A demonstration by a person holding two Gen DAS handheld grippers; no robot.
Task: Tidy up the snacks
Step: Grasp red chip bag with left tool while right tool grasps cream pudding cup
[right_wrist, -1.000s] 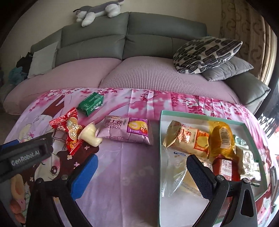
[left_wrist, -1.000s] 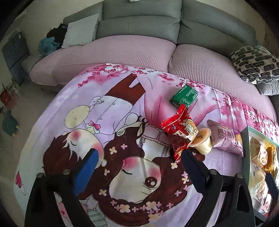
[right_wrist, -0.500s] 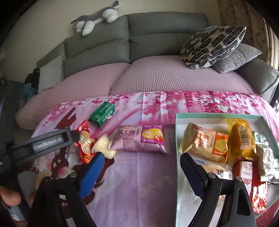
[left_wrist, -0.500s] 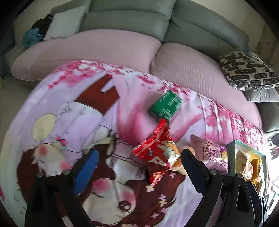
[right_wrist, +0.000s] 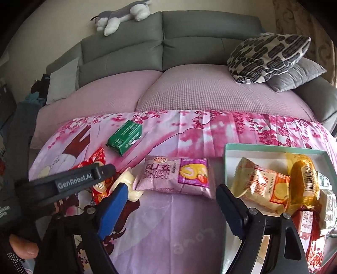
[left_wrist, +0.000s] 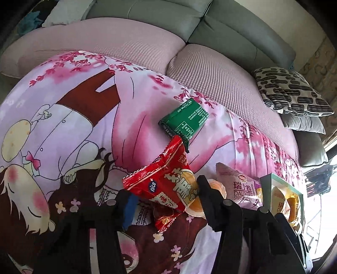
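Red snack packet (left_wrist: 168,187) lies low-centre in the left wrist view, on the cartoon-print pink cloth (left_wrist: 69,118). Left gripper (left_wrist: 166,200) straddles it: jaws wide open, one finger at each side of the packet, not clamped; whether they touch it cannot be told. A small pudding cup (left_wrist: 214,185) sits on its side against the packet's right edge, partly behind the right finger.

Green packet (left_wrist: 184,120) lies just above the red one, their corners touching or overlapping. Purple swiss-roll bag (left_wrist: 242,187) is to the right of the cup, beside the box.

Teal-rimmed box (right_wrist: 263,146), right side of the right wrist view, holds several snacks: a cream-and-orange biscuit bag (right_wrist: 263,185), a yellow wrapped cake (right_wrist: 303,183) leaning on it, a red packet (right_wrist: 309,229) below, and a pale wrapper at the far right edge, too cut off to identify.

Right gripper (right_wrist: 170,210) hovers above the cloth below the swiss-roll bag, jaws wide apart, holding nothing.

Behind the cloth: grey sofa (right_wrist: 189,42), patterned cushion (right_wrist: 267,54), plush toy (right_wrist: 122,14) on the backrest.
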